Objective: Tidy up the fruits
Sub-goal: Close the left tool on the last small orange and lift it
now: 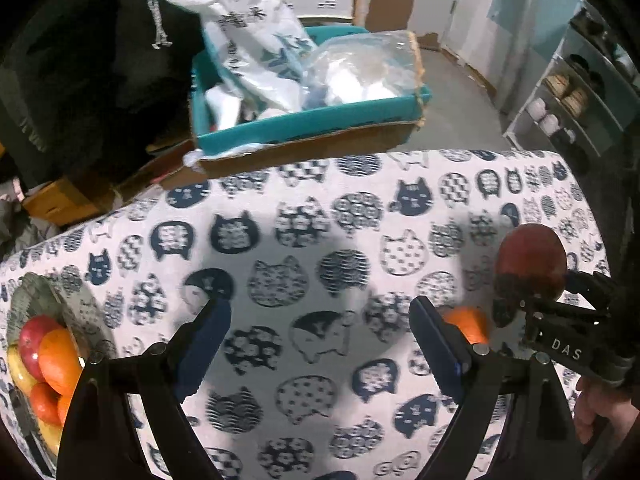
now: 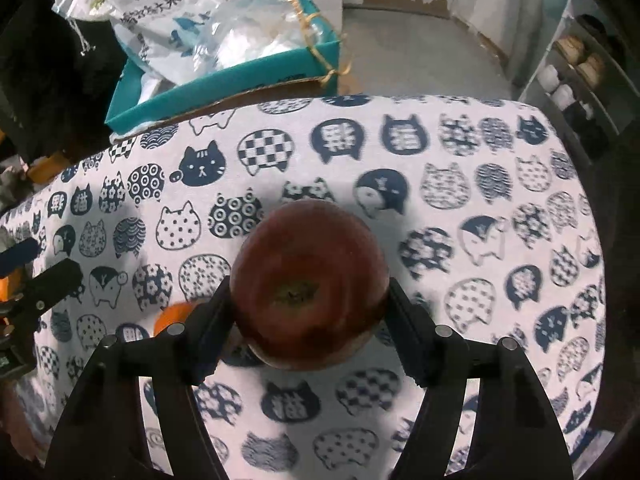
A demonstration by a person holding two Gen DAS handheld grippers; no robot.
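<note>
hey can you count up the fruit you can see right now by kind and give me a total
Red apples: 2, one in the right gripper as the held apple, one in the bowl as the bowl apple.
Oranges: about 4, the loose orange on the tablecloth, roughly three bowl oranges.
Yellow fruit: 1, kind unclear.
Total: about 7.

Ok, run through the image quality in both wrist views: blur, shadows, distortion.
Left wrist view: the cat-print tablecloth is smeared with blur, a soft grey shadow crosses its middle, and the fisheye bends the table's far edge. Right wrist view: sharper at the far prints, blurred near the bottom; the red apple in the right gripper looks dark with little glare, and black vignette rings the corners.
</note>
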